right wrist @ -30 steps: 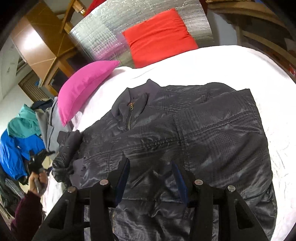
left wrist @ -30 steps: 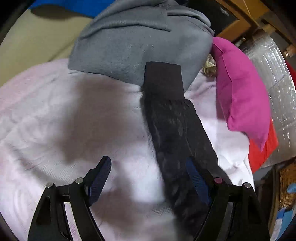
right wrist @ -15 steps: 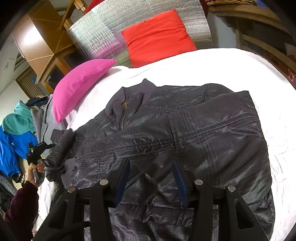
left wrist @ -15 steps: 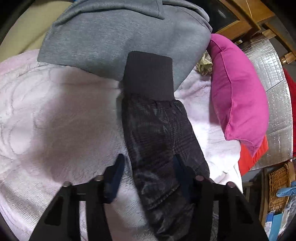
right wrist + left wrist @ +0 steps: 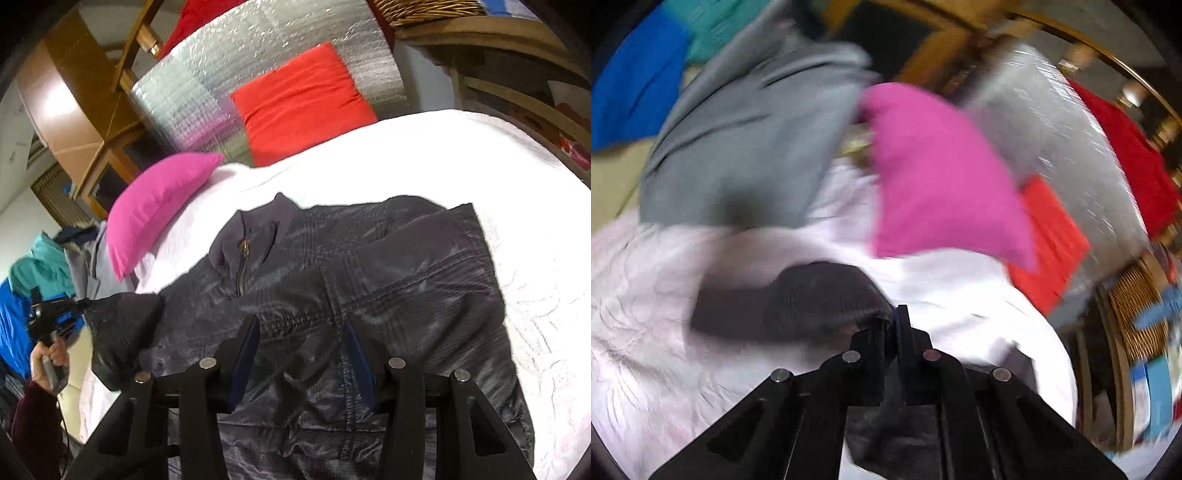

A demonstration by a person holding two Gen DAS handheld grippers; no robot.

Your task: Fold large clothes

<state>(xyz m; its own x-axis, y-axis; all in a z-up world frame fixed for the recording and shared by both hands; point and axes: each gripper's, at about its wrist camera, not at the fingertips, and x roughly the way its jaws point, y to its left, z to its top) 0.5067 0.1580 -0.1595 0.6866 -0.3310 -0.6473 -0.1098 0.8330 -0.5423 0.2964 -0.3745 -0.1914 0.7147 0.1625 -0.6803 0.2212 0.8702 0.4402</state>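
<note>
Black jacket (image 5: 369,295) sleeve (image 5: 820,299) is pinched by left gripper (image 5: 892,325) at nine o'clock, ready for folding; right gripper (image 5: 301,354) hovers spread.

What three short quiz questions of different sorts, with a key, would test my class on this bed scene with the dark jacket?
1. True or false: the left gripper is shut on the dark jacket sleeve.
2. Which cushion lies nearer the dark shiny zip-up jacket: A) the pink cushion, B) the orange-red cushion?
3. Fill in: the right gripper hovers over the jacket with its jaws ____.

Key: 1 true; 2 A; 3 open.
</note>
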